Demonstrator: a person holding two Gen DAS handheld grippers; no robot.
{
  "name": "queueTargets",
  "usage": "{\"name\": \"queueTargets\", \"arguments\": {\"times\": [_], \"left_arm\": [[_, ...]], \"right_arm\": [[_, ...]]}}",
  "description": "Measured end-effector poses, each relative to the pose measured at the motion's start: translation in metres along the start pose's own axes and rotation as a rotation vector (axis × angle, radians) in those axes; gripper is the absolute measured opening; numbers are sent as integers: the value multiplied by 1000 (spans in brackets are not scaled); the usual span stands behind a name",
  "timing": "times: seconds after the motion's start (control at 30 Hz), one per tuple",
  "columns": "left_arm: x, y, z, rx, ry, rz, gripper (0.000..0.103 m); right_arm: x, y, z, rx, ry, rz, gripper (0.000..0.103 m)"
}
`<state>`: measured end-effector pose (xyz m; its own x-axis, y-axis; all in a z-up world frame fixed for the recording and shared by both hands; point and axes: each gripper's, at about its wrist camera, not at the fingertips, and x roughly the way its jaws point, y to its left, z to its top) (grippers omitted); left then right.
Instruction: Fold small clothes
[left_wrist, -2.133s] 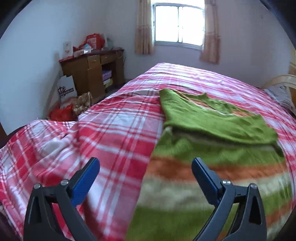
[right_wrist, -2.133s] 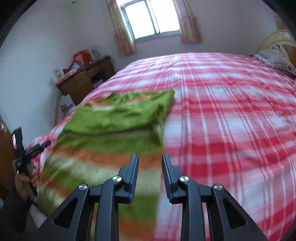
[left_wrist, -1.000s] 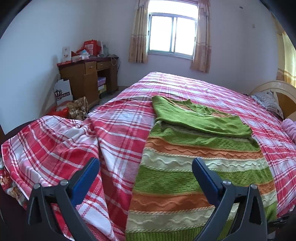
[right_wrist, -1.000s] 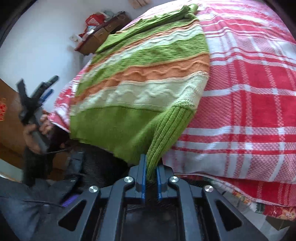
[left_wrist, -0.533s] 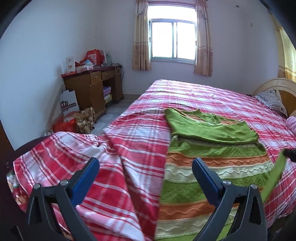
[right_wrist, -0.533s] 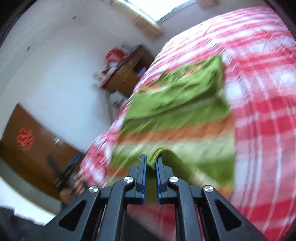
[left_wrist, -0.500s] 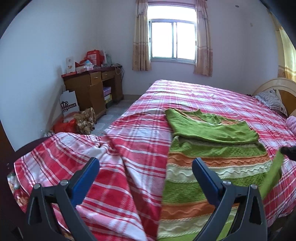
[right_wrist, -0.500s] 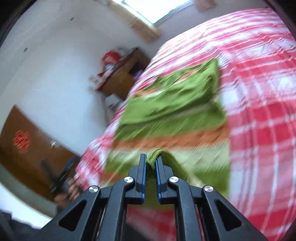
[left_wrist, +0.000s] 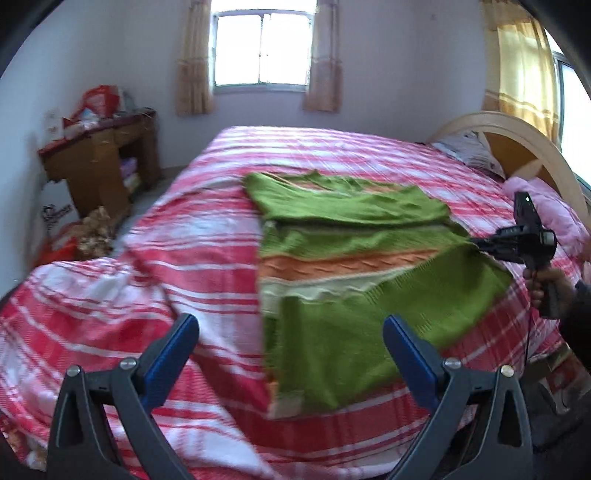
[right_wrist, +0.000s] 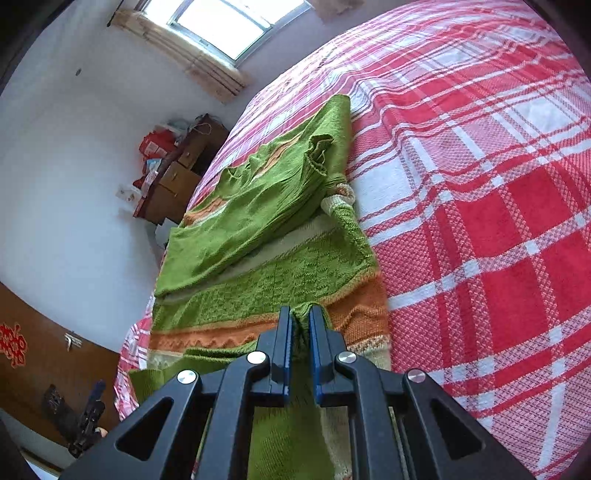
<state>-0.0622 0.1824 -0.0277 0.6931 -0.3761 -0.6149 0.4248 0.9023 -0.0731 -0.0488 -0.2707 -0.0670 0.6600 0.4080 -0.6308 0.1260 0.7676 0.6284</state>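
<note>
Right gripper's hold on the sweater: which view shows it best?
The right wrist view. There the right gripper is shut on a pinch of the green striped sweater, knit bunched between the blue pads. The left wrist view shows the same gripper only small, from the side, at the sweater's lifted hem corner.

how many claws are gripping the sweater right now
1: the right claw is clamped on the sweater hem, carrying it over the body. The left claw is open, off the fabric.

Bed covered by red-and-white plaid bedspread (left_wrist: 207, 254). Curtained window (left_wrist: 260, 48) set in far wall. Wooden desk (left_wrist: 98, 162) placed left of bed, cluttered on top. Curved headboard (left_wrist: 532, 147) seen right, pink pillow (left_wrist: 554, 218) beside it.
</note>
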Motion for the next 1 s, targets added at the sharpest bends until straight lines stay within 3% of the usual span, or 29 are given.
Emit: {"name": "queueTargets", "arguments": {"times": [0.07,0.13,0.27,0.43,0.47,0.5,0.53,0.67,0.8,0.9,1.0], "left_arm": [[14,-5,-1,-14,20,-6,98],[30,-7,-3,-54,52,-23,79],[50,-7,-8,-102,115,-29,57],[61,-9,-17,-118,180,12,54],[59,-8,-18,-131,170,19,48],[58,-7,-17,-139,162,17,23],[56,-5,-18,-153,156,2,10],[47,-11,-17,-115,102,26,9],[55,-16,-18,-89,122,39,9],[65,-8,-21,-138,157,45,10],[66,-4,-20,-180,159,22,11]], "right_arm": [[1,4,-1,-31,1,-16,8],[2,5,-1,-46,-2,-27,8],[0,2,-1,-40,-9,-22,8],[0,-1,-3,-39,-18,-7,8],[-1,-1,-3,-40,-21,-5,8],[-1,-1,-4,-40,-25,-3,8],[-1,-1,-4,-41,-29,-2,9],[-3,-1,-3,-34,-27,23,16],[-20,1,1,17,-31,143,30],[-53,2,7,39,-111,243,72],[-85,4,9,9,-221,244,75]]}}
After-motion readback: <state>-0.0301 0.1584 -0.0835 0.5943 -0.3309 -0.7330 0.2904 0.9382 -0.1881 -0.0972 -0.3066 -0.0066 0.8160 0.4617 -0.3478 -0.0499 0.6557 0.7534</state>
